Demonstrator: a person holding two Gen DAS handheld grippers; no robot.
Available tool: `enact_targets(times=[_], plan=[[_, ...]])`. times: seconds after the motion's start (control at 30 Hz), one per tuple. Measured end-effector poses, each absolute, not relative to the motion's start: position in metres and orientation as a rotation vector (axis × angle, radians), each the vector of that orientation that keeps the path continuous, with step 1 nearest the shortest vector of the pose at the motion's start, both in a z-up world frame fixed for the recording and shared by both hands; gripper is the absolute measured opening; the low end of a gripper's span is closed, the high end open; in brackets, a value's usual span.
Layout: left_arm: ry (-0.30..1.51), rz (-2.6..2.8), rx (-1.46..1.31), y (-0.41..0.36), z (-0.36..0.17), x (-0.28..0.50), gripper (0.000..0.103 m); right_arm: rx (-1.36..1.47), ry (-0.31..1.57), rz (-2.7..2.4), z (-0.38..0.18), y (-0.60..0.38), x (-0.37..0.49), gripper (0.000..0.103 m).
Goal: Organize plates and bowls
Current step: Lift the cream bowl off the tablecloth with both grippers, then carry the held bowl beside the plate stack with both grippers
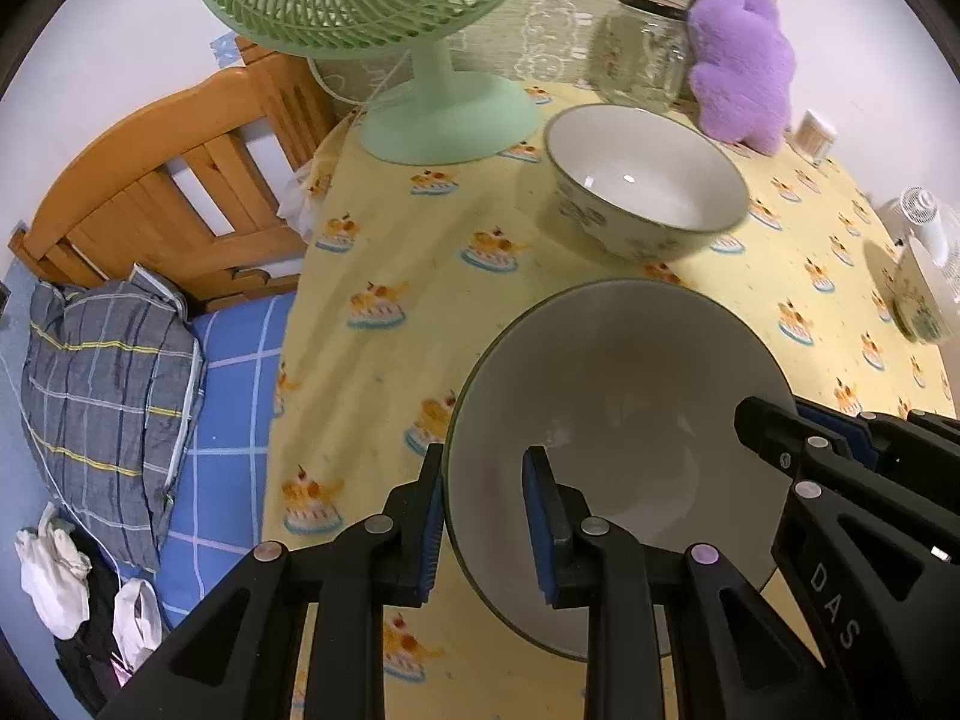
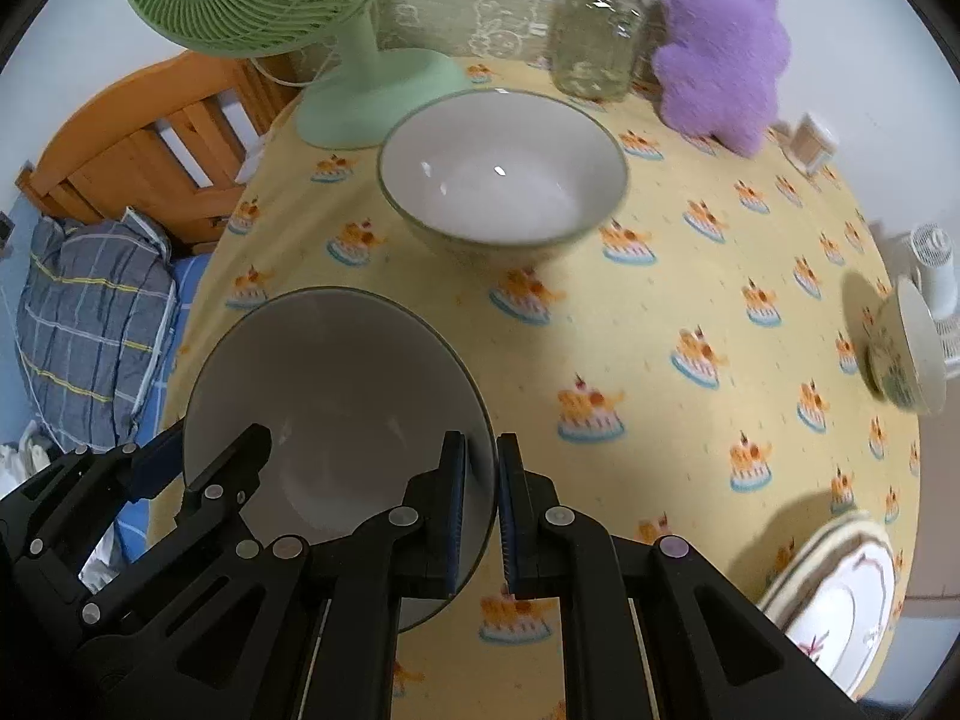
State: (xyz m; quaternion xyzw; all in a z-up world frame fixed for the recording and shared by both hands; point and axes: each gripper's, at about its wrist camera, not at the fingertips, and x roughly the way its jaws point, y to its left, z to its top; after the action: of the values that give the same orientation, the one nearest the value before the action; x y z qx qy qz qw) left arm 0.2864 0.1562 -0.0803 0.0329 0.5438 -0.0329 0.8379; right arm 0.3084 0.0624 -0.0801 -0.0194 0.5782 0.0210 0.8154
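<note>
A near white bowl (image 1: pixel 624 420) with a dark rim is held above the yellow tablecloth; it also shows in the right wrist view (image 2: pixel 336 396). My left gripper (image 1: pixel 486 510) straddles its left rim, with a visible gap at the inner pad. My right gripper (image 2: pixel 480 516) is shut on its right rim. A second white bowl (image 1: pixel 648 180) stands farther back, also in the right wrist view (image 2: pixel 504 186). A third patterned bowl (image 2: pixel 906 354) sits at the right edge. Stacked plates (image 2: pixel 840 594) lie at the near right.
A green fan (image 1: pixel 432 114) stands at the back left. A glass jar (image 2: pixel 594 30) and a purple plush (image 2: pixel 720 54) stand at the back. A small white fan (image 2: pixel 930 264) is at the right. A wooden bed frame (image 1: pixel 156 198) lies off the table's left edge.
</note>
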Motion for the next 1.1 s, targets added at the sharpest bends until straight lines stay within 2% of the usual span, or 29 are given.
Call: enact_targets(times=[0.67, 1.1], plan=[[1.145, -0.131, 0.090, 0.109, -0.061, 0.212, 0.023, 0.002, 1.221, -0.019, -0.054, 0.013, 0.221, 0.013], [1.183, -0.212, 0.124, 0.078, -0.072, 0.173, 0.023, 0.048, 1.234, -0.100, -0.060, -0.020, 0.169, 0.013]])
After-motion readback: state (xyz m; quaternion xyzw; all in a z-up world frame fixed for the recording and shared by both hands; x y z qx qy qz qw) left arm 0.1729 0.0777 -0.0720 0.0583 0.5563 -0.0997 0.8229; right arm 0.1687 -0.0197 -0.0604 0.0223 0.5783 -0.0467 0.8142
